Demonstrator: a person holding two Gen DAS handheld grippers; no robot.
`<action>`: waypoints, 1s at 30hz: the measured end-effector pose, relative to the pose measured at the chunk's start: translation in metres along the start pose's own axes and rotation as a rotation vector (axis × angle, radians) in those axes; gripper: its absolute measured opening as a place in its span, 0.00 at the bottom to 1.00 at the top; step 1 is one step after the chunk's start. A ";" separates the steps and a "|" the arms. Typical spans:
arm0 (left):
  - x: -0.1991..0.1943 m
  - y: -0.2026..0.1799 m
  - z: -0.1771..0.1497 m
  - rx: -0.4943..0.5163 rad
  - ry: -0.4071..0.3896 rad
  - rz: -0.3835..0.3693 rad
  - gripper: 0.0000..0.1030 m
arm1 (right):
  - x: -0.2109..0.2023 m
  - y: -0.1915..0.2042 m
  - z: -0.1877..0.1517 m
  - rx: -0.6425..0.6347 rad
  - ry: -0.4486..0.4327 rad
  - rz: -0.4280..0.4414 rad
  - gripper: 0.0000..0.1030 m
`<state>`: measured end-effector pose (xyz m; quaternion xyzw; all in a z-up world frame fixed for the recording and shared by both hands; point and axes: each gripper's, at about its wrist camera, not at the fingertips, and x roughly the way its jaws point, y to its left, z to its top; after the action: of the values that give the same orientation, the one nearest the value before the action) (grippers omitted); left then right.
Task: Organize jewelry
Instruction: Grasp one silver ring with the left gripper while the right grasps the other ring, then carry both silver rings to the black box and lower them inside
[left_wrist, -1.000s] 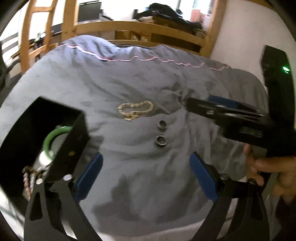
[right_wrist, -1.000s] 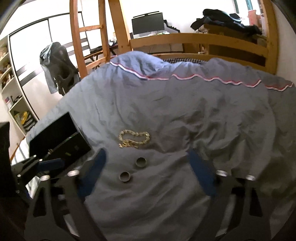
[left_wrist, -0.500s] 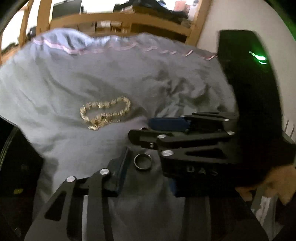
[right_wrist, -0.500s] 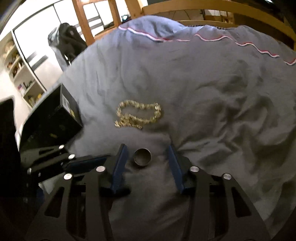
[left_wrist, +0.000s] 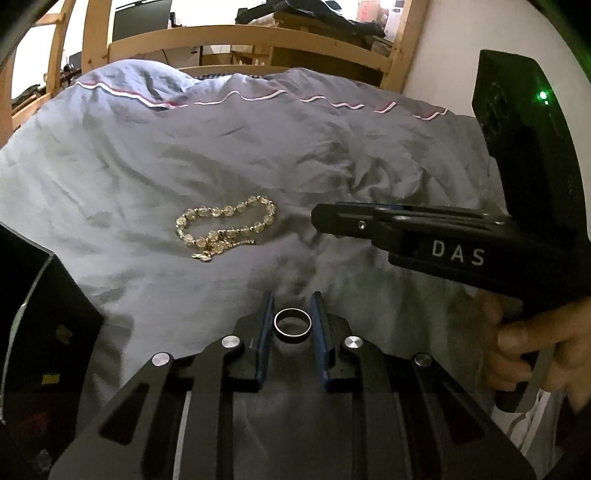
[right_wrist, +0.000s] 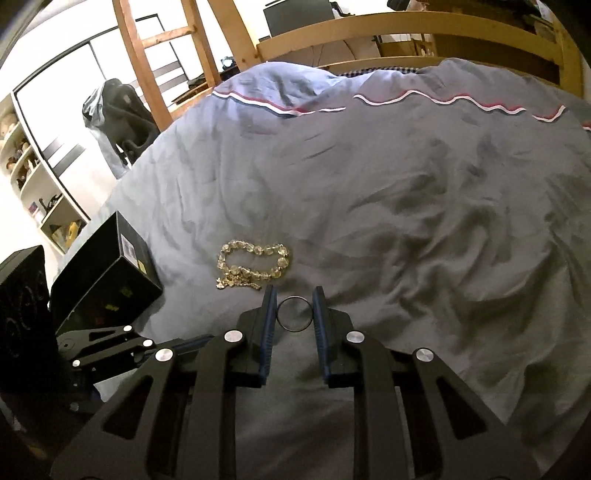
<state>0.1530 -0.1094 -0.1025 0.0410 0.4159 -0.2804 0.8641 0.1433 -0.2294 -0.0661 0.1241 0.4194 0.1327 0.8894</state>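
The left tongs (left_wrist: 293, 317) are drawn nearly together on a silver ring (left_wrist: 293, 324), its rim touching both blue pads above the grey duvet (left_wrist: 184, 155). The right tongs (right_wrist: 294, 308) likewise pinch a second ring (right_wrist: 294, 314) between their pads, just short of the gold bead bracelet (right_wrist: 253, 264) that lies loose on the duvet. A black jewelry box (right_wrist: 107, 273) sits at the bed's left edge, beside the left tongs, with the bracelet between box and rings.
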 end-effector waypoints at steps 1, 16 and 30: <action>-0.002 0.000 0.001 -0.003 -0.004 0.002 0.19 | -0.002 0.000 -0.001 -0.002 -0.001 0.000 0.20; -0.074 -0.011 -0.003 -0.012 -0.046 0.065 0.19 | -0.067 0.029 -0.017 -0.020 -0.024 -0.051 0.20; -0.159 0.014 -0.011 -0.047 -0.105 0.148 0.19 | -0.110 0.094 -0.038 -0.108 -0.020 -0.076 0.20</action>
<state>0.0731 -0.0229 0.0059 0.0366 0.3723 -0.2079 0.9038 0.0336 -0.1750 0.0197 0.0613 0.4073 0.1199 0.9033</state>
